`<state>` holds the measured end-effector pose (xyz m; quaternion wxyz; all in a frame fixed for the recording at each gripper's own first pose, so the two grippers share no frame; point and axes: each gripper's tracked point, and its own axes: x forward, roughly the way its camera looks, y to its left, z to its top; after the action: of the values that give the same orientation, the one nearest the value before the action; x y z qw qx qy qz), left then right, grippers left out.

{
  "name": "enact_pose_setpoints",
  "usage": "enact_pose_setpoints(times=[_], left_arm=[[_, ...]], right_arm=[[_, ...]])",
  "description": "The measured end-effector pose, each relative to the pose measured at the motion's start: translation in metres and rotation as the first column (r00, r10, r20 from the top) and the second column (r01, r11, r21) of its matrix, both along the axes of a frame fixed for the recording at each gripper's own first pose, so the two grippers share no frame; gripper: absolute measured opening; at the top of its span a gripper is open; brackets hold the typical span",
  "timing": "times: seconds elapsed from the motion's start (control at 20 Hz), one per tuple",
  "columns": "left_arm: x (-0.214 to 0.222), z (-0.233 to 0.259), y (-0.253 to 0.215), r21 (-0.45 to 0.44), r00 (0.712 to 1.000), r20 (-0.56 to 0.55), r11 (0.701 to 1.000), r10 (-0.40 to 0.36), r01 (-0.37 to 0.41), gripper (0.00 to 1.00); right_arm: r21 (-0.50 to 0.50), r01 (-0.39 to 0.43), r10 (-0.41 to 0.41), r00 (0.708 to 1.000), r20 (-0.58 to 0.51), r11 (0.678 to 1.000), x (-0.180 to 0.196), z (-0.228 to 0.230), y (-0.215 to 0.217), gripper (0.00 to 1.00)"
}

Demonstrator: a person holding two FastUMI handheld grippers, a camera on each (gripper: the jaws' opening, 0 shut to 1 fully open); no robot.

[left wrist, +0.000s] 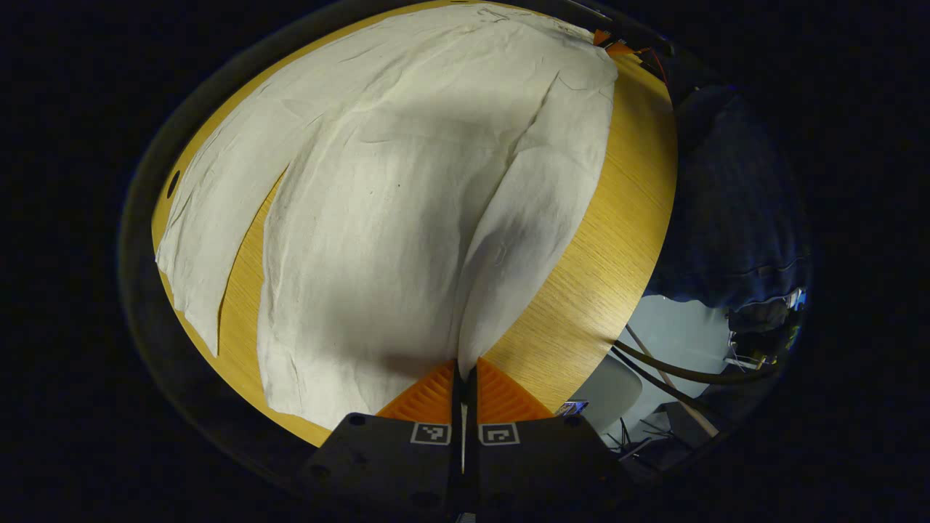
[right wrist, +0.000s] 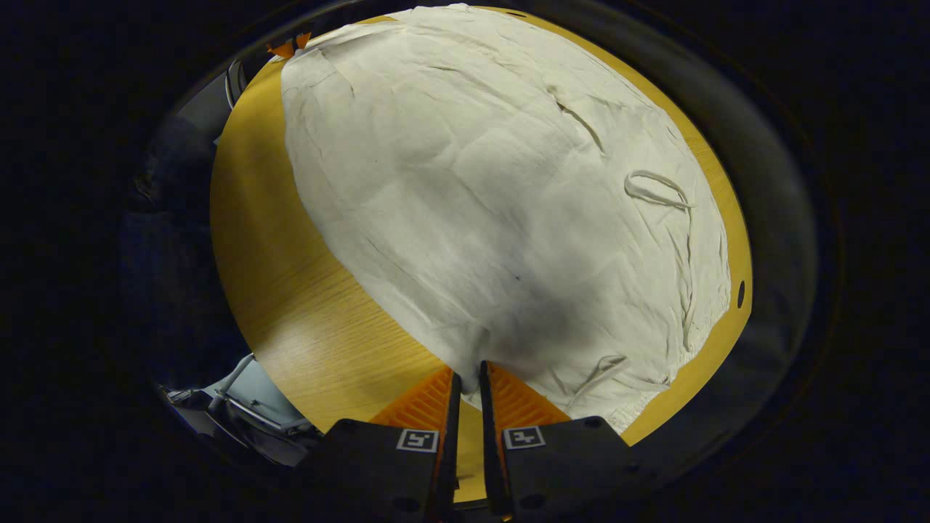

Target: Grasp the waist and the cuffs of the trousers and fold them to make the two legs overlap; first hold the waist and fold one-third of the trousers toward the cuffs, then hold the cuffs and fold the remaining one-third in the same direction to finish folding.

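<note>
Cream trousers (left wrist: 407, 218) lie spread on a wooden table (left wrist: 617, 240). In the left gripper view the near leg's cuff end rises in a fold into my left gripper (left wrist: 465, 369), which is shut on it. The other leg (left wrist: 218, 211) lies flat to the left, apart from the first. In the right gripper view the waist end of the trousers (right wrist: 508, 203) shows, with drawstring loops (right wrist: 657, 190) on top. My right gripper (right wrist: 468, 370) is pinched on the near waist corner. The tips of each gripper show at the cloth's far end (left wrist: 609, 43) (right wrist: 290, 45).
A person in dark clothing (left wrist: 726, 203) stands at the table's long side. A small hole (right wrist: 740, 294) sits near the table edge by the waist. A grey chair (left wrist: 617, 385) and cables (left wrist: 683, 370) lie beyond the table's edge.
</note>
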<state>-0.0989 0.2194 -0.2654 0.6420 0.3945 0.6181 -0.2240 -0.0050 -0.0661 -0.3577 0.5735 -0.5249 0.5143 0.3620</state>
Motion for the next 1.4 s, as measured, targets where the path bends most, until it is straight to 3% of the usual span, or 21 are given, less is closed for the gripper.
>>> enact_pose_setpoints(times=[0.1,0.15,0.2,0.4,0.7,1.1,1.4], left_arm=[[-0.001,0.0,0.0,-0.002,1.0,-0.009,1.0,0.001,-0.001,0.0],[0.0,0.0,0.0,-0.001,1.0,-0.012,1.0,-0.005,0.005,0.0],[0.0,0.001,0.0,0.0,1.0,-0.017,1.0,-0.013,0.013,0.0],[-0.002,0.0,0.001,0.006,1.0,-0.027,1.0,-0.007,0.007,0.0],[0.004,0.024,0.0,0.101,0.989,-0.094,0.987,-0.116,0.125,0.0],[0.071,0.102,0.0,0.223,0.974,-0.005,0.949,-0.229,0.224,0.0],[0.113,0.152,0.003,0.293,0.971,0.008,0.929,-0.239,0.226,0.0]], right_arm=[[-0.006,-0.007,0.007,1.0,0.01,1.0,0.002,0.001,0.0,0.17],[-0.002,-0.006,0.006,1.0,0.006,1.0,0.002,0.0,0.0,0.07],[-0.002,0.003,-0.003,1.0,0.004,1.0,0.002,0.001,0.0,0.13],[-0.015,0.029,-0.029,0.999,0.016,0.999,-0.001,0.002,-0.002,0.02],[0.001,0.069,-0.069,0.997,0.035,0.998,0.001,0.033,0.007,0.02],[0.0,0.043,-0.042,0.994,0.098,0.999,0.028,0.092,0.029,0.02],[0.014,0.07,-0.071,0.995,0.074,0.997,0.064,0.118,0.048,0.02]])
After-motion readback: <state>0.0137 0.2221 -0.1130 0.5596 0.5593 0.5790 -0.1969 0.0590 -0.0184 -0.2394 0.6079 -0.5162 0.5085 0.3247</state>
